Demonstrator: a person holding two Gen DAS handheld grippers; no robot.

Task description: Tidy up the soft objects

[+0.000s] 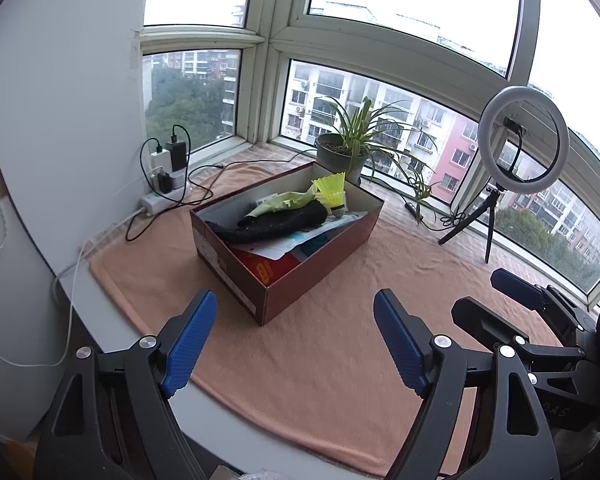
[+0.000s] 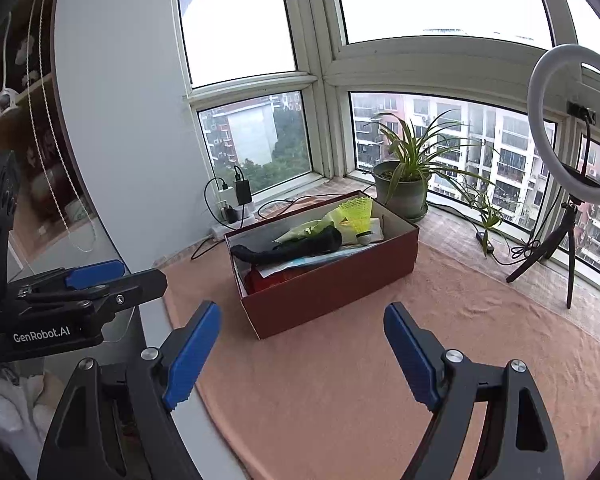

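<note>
A dark red cardboard box [image 1: 324, 264] [image 2: 340, 284] stands open on a peach cloth [image 1: 320, 360] [image 2: 340, 380]. Inside lie a black sock [image 1: 276, 224] [image 2: 296, 250], a pale green cloth [image 1: 280, 202] [image 2: 306, 230], a yellow shuttlecock [image 1: 332, 190] [image 2: 356, 212], papers and a red packet. My left gripper [image 1: 294, 344] is open and empty, in front of the box. My right gripper [image 2: 300, 356] is open and empty, also in front of the box. Each gripper shows at the edge of the other's view.
A potted plant [image 1: 342, 152] [image 2: 404, 188] stands behind the box by the window. A power strip with chargers and cables [image 1: 164, 184] [image 2: 232, 216] lies at the back left. A ring light on a tripod [image 1: 520, 144] [image 2: 572, 160] stands at the right.
</note>
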